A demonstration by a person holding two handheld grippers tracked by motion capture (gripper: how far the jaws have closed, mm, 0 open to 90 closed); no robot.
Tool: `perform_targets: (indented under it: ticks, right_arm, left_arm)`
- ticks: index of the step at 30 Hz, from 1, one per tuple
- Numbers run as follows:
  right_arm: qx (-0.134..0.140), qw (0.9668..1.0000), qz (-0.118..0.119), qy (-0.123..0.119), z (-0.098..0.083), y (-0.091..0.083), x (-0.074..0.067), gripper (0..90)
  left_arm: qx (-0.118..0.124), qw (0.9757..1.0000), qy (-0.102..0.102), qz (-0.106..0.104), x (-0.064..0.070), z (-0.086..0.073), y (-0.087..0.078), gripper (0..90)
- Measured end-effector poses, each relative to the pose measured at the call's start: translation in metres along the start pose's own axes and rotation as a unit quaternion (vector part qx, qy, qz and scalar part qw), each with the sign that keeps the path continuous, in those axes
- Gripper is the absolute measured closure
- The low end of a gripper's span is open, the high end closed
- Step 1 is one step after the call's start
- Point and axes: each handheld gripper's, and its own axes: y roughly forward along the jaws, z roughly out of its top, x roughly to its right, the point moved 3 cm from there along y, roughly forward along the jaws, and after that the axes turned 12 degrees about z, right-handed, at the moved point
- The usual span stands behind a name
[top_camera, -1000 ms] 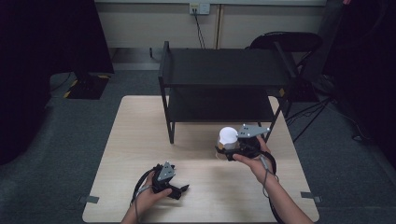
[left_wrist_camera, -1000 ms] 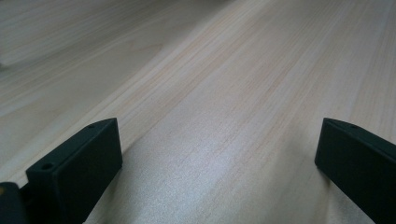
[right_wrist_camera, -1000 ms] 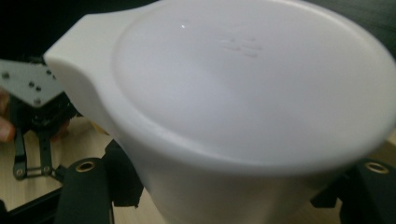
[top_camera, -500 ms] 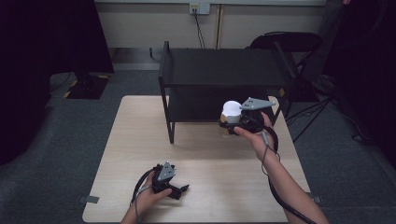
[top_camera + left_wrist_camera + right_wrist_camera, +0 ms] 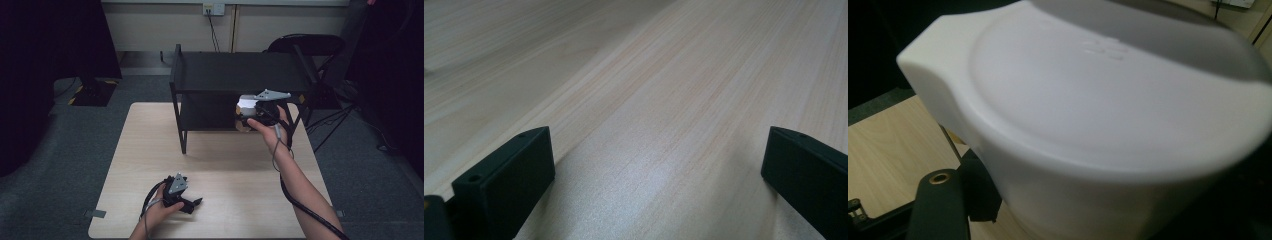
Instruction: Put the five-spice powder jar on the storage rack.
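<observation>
**White lidded container carried up to the lower shelf of the rack**

I operate remotely and report as follows. Against the frames of a second ago, the right gripper (image 5: 248,114) has travelled from the open tabletop, just in front of the rack, up and forward to the mouth of the black shelf rack (image 5: 240,70); the white container (image 5: 245,103) has gone with it and now sits at the front edge of the lower shelf opening, off the table (image 5: 150,150). I judge this the placing stage of a put-away; the carry looks nearly complete, the release not yet made.

Right gripper: clamped on the white container; in the right gripper view one black jaw presses the body below the lid (image 5: 1108,100), and the container hangs close before the camera. Left gripper (image 5: 192,202): spread wide and empty; it has not shifted, resting low on the table near the person's edge, with bare wood between its jaws in the left gripper view.

Orientation: the container stands roughly upright, lid uppermost, slightly tilted; it is round and squat, so its axis runs vertical; a lid tab (image 5: 923,55) projects to one side, towards the rack's interior as far as I can tell.
</observation>
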Motion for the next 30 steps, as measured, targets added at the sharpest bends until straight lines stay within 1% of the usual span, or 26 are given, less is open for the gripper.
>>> perform_targets:
  ticks: [1,3,5,8,11,14,22,27,28,30]
  right_arm:
    - [-0.003,1.0000,-0.005,0.001,0.001,0.005,0.000,30.7]
    - [-0.002,1.0000,-0.007,0.002,0.001,0.007,0.000,30.7]
    - [-0.002,0.9999,-0.012,0.009,-0.001,0.012,0.002,30.7]
    - [0.003,0.9998,-0.012,0.016,-0.003,0.015,0.006,30.7]
    - [0.004,0.9998,-0.016,0.015,-0.002,0.016,0.006,30.7]
    - [0.002,0.9997,-0.025,0.006,-0.001,0.019,0.004,30.7]
    - [0.003,0.9993,-0.036,0.009,0.000,0.024,0.004,30.7]
    - [0.012,0.9989,-0.045,0.003,-0.003,0.026,0.003,30.7]
    - [0.015,0.9986,-0.051,0.001,-0.004,0.027,0.001,30.6]
    - [0.015,0.9986,-0.052,0.001,-0.004,0.027,0.001,30.6]
  left_arm:
    - [0.000,1.0000,0.000,0.000,0.000,0.000,0.000,0.0]
    - [0.000,1.0000,0.000,0.000,0.000,0.000,0.000,0.0]
    - [0.000,1.0000,0.000,0.000,0.000,0.000,0.000,0.0]
    - [0.000,1.0000,0.000,0.000,0.000,0.000,0.000,0.0]
    - [0.000,1.0000,0.001,0.000,0.000,0.000,0.000,0.0]
    - [0.000,1.0000,0.001,0.000,0.000,0.000,0.000,0.0]
    - [0.000,1.0000,0.000,0.000,0.000,0.000,0.000,0.0]
    - [0.000,1.0000,0.001,0.001,0.000,0.000,0.000,0.0]
    - [0.000,1.0000,0.001,0.001,0.000,0.000,0.000,0.0]
    - [0.000,1.0000,0.001,0.001,0.000,0.000,0.000,0.0]
